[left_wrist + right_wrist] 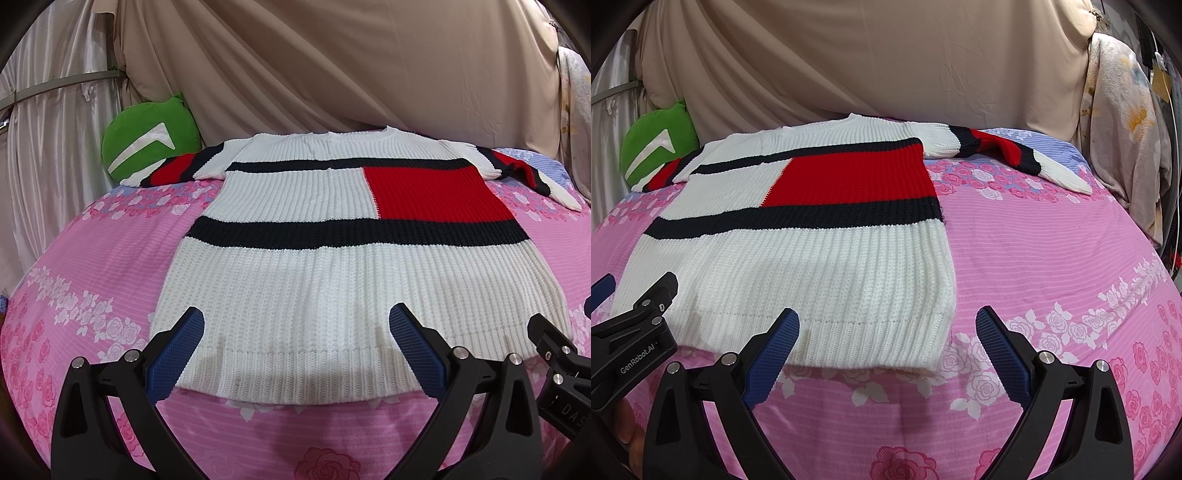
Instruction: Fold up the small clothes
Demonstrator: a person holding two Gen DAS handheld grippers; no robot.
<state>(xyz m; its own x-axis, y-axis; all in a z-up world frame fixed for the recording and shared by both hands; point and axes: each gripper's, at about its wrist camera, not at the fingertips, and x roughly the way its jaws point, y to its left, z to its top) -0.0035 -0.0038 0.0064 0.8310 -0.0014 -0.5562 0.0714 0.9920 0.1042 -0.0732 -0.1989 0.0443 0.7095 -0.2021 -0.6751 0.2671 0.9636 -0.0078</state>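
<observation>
Knitted white, red and navy, the sweater (332, 266) lies flat on the pink bedsheet (92, 258); left gripper (295, 321) and right gripper (886, 321) hover released at its hem; pinching both hem corners evenly should keep the fold square.

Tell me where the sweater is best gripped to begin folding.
Probably at the ribbed hem of the sweater, approached from the near edge: it lies flat, sleeves spread, hem closest to the open left gripper and right gripper.
</observation>
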